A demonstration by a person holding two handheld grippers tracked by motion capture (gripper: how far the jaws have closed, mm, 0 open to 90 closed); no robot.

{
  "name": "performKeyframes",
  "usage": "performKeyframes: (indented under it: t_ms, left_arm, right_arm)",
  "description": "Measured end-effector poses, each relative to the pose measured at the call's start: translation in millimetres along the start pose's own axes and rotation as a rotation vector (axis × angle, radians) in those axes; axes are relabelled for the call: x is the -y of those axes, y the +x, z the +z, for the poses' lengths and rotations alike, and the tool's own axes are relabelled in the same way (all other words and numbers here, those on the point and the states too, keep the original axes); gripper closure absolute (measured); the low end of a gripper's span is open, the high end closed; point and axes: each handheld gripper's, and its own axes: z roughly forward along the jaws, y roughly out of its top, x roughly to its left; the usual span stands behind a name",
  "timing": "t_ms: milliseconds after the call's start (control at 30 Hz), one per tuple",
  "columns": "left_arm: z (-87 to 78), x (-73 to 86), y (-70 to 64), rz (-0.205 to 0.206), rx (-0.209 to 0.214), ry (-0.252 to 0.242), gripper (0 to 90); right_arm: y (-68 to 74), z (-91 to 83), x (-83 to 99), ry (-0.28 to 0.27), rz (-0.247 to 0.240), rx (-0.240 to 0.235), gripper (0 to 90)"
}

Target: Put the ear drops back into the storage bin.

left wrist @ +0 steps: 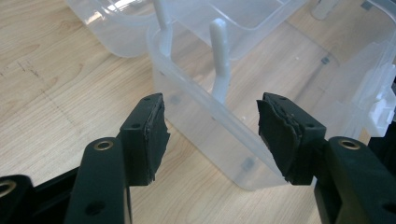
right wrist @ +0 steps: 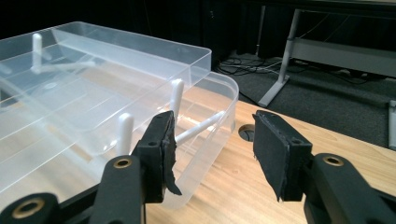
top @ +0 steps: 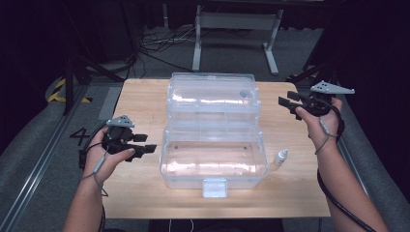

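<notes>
Lab or studio space, black curtains (top: pixel 29 38), grey carpet (top: pixel 232 53), floor cables (top: pixel 159 43), metal desk frame (top: pixel 237 21)

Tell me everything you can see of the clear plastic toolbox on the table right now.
The clear plastic toolbox stands open at the middle of the wooden table. Its lid is swung back on the far side, with an inner tray on white arms raised between lid and base. The base looks empty, and a pale latch sits on its near wall. Neither claw touches it. A small white bottle stands just right of it.
</notes>
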Motion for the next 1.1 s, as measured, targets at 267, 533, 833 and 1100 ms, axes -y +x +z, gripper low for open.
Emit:
performKeyframes:
  t_ms: [267, 533, 833, 1100]
  left_arm:
    - [0.3, 2.1, 2.8, -0.008, -0.003, 0.009, 40.8]
    - [0.8, 3.5, 3.5, -0.011, -0.008, 0.016, 40.6]
    - [-0.3, 5.8, 5.1, -0.014, -0.013, 0.022, 40.6]
    - [-1.1, 8.4, 6.8, -0.022, -0.017, 0.028, 40.4]
  right_arm:
    - [5.5, -16.5, 0.9, 0.081, -0.034, -0.044, 49.8]
    - [9.7, -23.1, 4.7, 0.204, -0.06, -0.077, 48.8]
    - [15.8, -19.3, 3.5, 0.411, -0.166, -0.123, 51.7]
    - [19.4, -11.5, 9.2, 0.561, -0.213, -0.157, 53.0]
